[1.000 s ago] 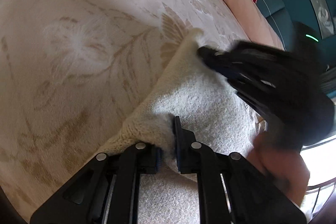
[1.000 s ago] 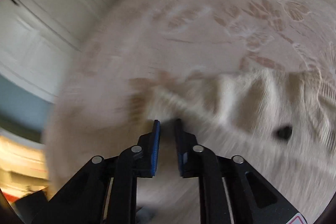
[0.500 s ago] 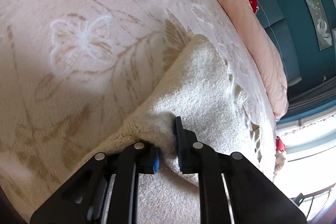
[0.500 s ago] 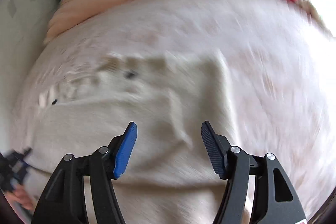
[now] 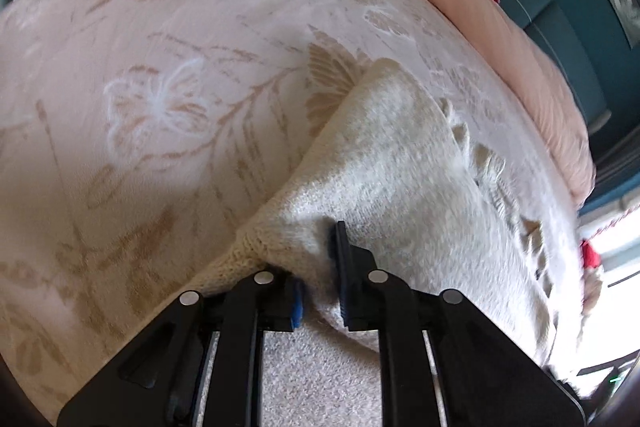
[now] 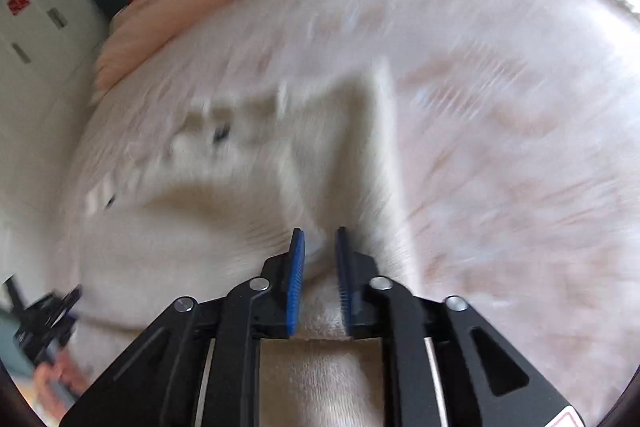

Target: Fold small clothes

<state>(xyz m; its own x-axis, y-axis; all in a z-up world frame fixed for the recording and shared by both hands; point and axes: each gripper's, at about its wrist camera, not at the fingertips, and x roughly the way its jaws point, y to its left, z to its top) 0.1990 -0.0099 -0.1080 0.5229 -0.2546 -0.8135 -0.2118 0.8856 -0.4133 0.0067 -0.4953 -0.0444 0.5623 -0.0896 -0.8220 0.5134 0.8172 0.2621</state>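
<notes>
I have the cream knit garment (image 5: 392,163) lying on the bed (image 5: 168,39), over its floral cover, and both grippers are on its near edge. My left gripper (image 5: 320,275) has its fingers pressed together on a bunched fold of the knit at the near left corner; cloth fills the narrow gap between the pads. My right gripper (image 6: 318,279) shows its fingers drawn close with a strip of the same cream fabric running between them, so I judge it is pinching the near right edge, though that view is badly smeared by motion.

From the left fingers the garment stretches away and to the right, its far corner pointing up the bed toward the peach pillow (image 5: 500,27). From the right fingers it spreads forward and to the left, a raised crease running straight ahead. So the long axis lies roughly between my two grips, and the free body lies beyond both. I think the next fold carries this near edge forward over that far part, both hands moving together.
</notes>
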